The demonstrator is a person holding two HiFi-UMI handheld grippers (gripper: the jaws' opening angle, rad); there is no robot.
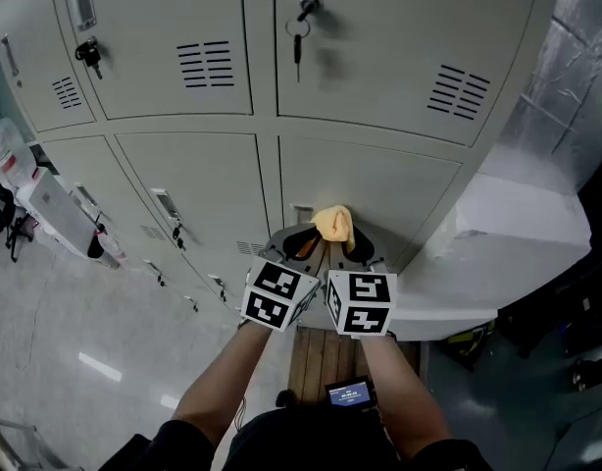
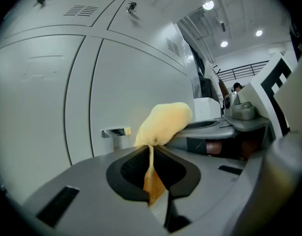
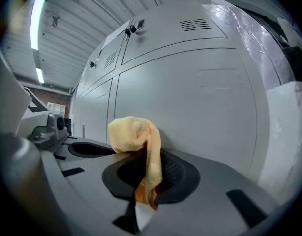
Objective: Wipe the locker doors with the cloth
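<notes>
Two bare forearms [image 1: 227, 381] come up from 6 o'clock in the head view, each ending in a white cube with black square markers [image 1: 277, 295]. Just past the cubes, toward 12 o'clock, the left gripper [image 1: 299, 243] and the right gripper [image 1: 352, 248] sit side by side, almost touching. A small yellow-orange terry cloth [image 1: 334, 224] is bunched at their tips. Each gripper's own view shows its jaws pressed together on a thin fold of the cloth, so both pinch the same rag, and its bulk puffs out ahead of them. The wad sits at the pale grey steel locker door [image 1: 399, 189] in the lower right of the bank. I cannot tell whether it is touching the panel.

The pinched folds look slim, so I judge that a firm stroke could drag the cloth out of one pair of jaws. The hard grey tips would then scrape the paint. Spreading the grippers apart would stretch the wad thin and bring the same result.

Only the left gripper view shows the small chrome latch [image 2: 115, 132] at 9 o'clock of the cloth, near enough to snag it. Only the head view shows the black key [image 1: 297, 47] hanging from the upper door's lock at 12 o'clock. The right gripper view shows plain door panel ahead, with the cloth draped over its jaws.
</notes>
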